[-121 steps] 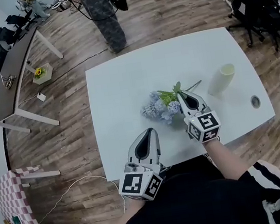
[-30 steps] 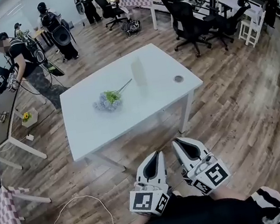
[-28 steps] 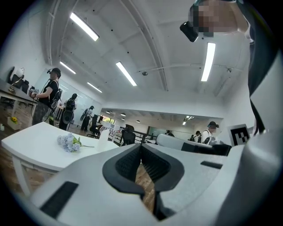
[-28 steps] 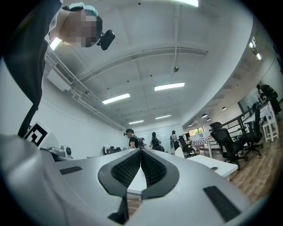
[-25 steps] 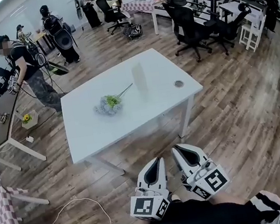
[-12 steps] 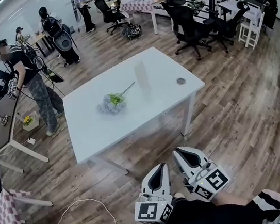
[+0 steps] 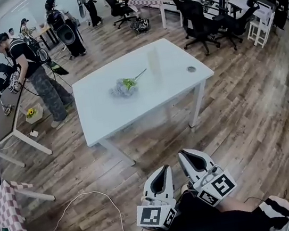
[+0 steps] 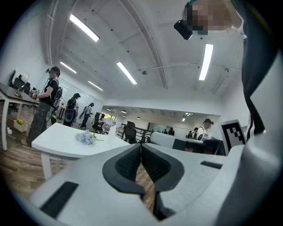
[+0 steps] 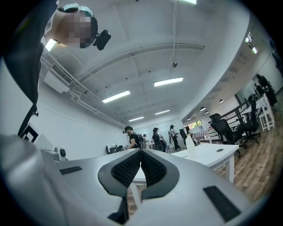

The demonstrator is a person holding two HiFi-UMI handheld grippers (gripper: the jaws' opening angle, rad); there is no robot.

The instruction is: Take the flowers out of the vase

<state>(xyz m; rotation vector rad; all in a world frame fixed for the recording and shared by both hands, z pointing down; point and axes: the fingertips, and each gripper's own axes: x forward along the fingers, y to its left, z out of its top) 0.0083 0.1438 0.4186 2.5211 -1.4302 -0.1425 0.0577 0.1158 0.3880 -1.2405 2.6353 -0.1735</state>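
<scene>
The flowers (image 7: 125, 86), a pale blue bunch with green leaves, lie on their side near the middle of the white tabletop (image 7: 110, 120). They are out of the vase (image 7: 153, 60), which stands upright on the same tabletop toward its far edge, close to the stem's tip; whether the two touch cannot be told. A small round grommet (image 7: 191, 69) sits in the tabletop near its right corner. Both tools are well apart from the tabletop, on its near side, held low in front of the person over the wooden floor (image 7: 232, 126). The left tool (image 7: 164, 167) has its jaws pressed together with nothing between them, and the right tool (image 7: 184, 153) is likewise closed and empty. The two hover side by side, tips pointing toward the tabletop. A person (image 7: 39, 74) in dark clothes stands beyond the tabletop's left end, and black office chairs (image 7: 197, 15) stand beyond its far right corner.
</scene>
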